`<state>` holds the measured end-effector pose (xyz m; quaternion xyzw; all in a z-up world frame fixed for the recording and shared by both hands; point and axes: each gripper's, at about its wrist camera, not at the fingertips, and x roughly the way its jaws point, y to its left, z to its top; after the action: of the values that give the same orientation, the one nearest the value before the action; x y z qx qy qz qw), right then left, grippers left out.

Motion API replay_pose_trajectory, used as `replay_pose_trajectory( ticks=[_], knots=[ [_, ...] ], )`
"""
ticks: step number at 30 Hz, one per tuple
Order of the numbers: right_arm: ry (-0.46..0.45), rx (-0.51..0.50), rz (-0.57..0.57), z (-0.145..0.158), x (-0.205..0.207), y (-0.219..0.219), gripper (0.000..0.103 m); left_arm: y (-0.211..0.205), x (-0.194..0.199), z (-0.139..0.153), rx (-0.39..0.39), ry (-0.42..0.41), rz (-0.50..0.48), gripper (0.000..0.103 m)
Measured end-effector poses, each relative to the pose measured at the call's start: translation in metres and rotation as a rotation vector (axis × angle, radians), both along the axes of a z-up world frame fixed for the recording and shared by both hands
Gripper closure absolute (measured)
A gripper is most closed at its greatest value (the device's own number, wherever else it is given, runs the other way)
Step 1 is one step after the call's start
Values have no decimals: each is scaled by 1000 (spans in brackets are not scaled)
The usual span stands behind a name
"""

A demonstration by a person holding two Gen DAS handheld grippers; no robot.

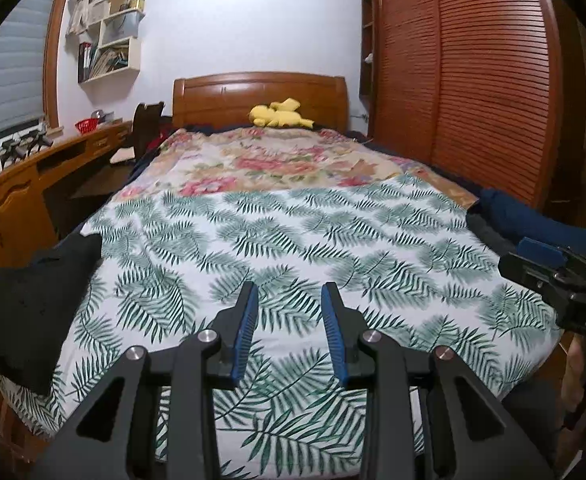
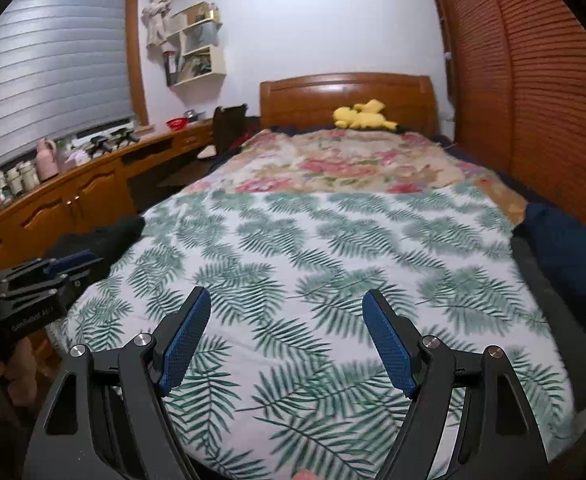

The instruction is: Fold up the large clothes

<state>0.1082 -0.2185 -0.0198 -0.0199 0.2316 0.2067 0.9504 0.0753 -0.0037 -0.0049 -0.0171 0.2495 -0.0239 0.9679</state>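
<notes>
left wrist view: left gripper [image 1: 289, 290] at lower centre, empty, fingers parted above leaf-print sheet [image 1: 293, 240]. folded black garment [image 1: 33, 304] at lower left, navy garment [image 1: 533, 220] at right edge. right wrist view: right gripper [image 2: 287, 300] at lower centre, spread wide, empty.

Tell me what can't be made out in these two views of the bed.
- Black garment, left wrist view: folded or only heaped, too dark to tell.
- Navy garment, right wrist view: cut off by the edge, smeared.
- Wall shelf contents: too small.
- Desk items, right wrist view: small, blurred.
</notes>
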Motion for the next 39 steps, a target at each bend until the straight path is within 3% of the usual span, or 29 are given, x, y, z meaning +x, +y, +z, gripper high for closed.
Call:
replay_pose_trajectory(
  ticks=[17,39],
  knots=[
    [-152,39,-70,57,-41,-17,23,1,-49,65,10,-136,36,71],
    [-167,44,-83,56,-47,-16,23,13,-61,66,5,-156,66,71]
  ],
)
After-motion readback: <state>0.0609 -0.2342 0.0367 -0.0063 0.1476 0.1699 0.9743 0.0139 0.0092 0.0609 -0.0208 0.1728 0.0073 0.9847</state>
